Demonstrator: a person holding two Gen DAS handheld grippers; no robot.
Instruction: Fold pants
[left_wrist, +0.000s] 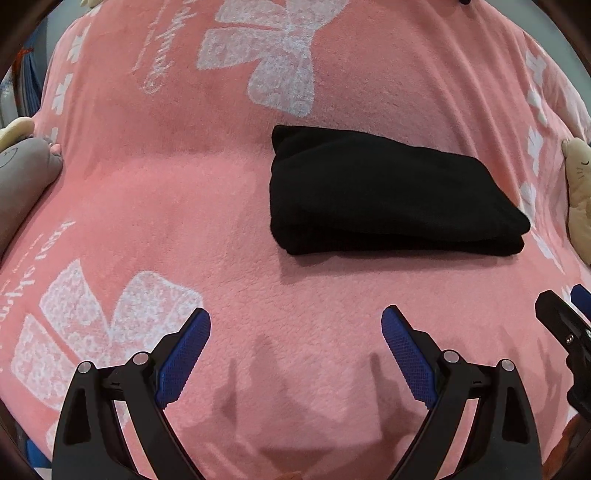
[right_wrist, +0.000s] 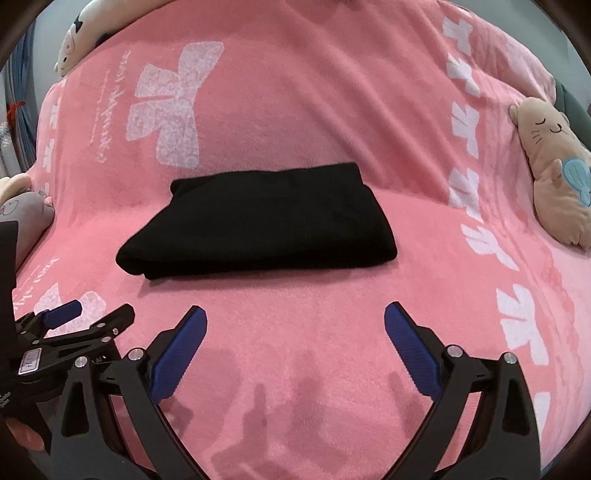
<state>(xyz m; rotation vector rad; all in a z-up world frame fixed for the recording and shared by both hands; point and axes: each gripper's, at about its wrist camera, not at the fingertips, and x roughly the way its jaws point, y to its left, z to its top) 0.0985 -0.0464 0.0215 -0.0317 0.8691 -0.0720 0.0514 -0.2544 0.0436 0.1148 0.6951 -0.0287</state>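
The black pants lie folded into a thick rectangular stack on the pink blanket; they also show in the right wrist view. My left gripper is open and empty, held back from the stack's near edge and to its left. My right gripper is open and empty, held back from the stack's near edge. The right gripper shows at the right edge of the left wrist view. The left gripper shows at the left of the right wrist view.
A grey plush toy lies at the blanket's left side. A tan cat plush lies at the right side, also in the left wrist view. A white plush sits at the far left corner.
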